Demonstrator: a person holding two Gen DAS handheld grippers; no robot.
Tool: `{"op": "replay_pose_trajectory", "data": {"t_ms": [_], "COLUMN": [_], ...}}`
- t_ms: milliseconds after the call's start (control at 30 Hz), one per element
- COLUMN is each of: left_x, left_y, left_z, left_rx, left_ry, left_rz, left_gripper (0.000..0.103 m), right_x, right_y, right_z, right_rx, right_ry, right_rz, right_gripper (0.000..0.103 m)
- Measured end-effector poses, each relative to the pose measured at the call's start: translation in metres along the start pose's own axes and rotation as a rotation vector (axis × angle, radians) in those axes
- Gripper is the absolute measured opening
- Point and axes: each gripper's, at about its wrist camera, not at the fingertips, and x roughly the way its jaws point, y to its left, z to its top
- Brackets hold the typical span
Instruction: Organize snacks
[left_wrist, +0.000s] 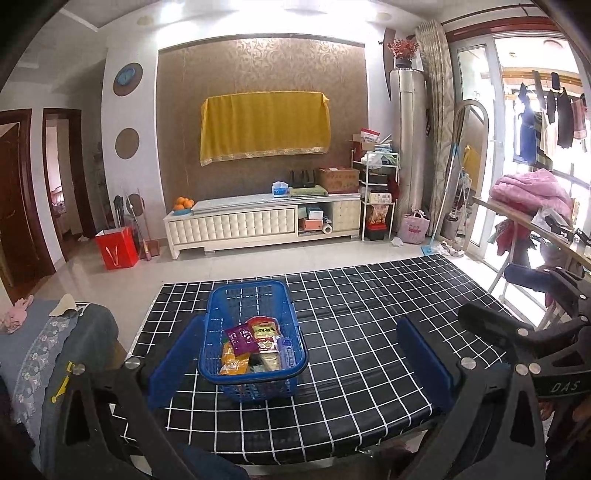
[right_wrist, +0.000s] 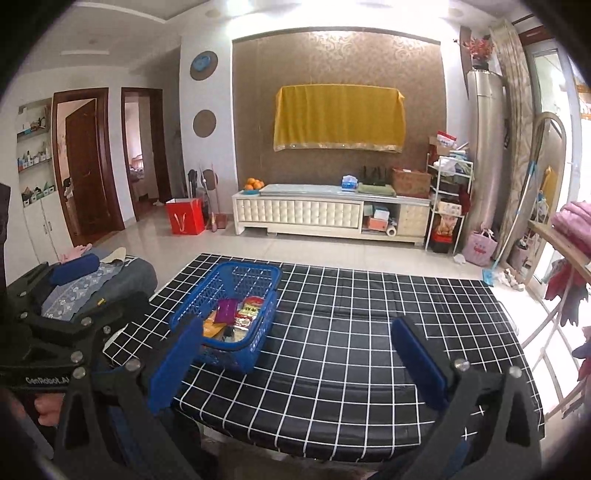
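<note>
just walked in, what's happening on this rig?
A person holds a two-finger gripper in each hand over a table with a black grid-pattern cover. Both the left gripper and the right gripper are open and hold nothing. A blue basket sits on the table with several snack packets piled at its near end. No loose snacks show on the table, so the sorting looks either finished or not yet begun.

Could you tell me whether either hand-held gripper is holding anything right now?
Nothing is held: the left hand-held gripper and right hand-held gripper are both open above the table.
</note>
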Motion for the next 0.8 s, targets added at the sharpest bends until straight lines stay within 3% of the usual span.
{"op": "replay_pose_trajectory", "data": {"t_ms": [800], "left_x": [-0.0035], "left_y": [0.0008], "left_z": [-0.0037], "left_rx": [-0.001], "left_ry": [0.018], "left_rz": [0.000], "left_gripper": [0.103], "right_x": [-0.0067], "right_y": [0.0075], "right_z": [-0.0018], "right_rx": [-0.002], "right_ry": [0.009], "right_rz": [-0.003], "right_gripper": [0.103]}}
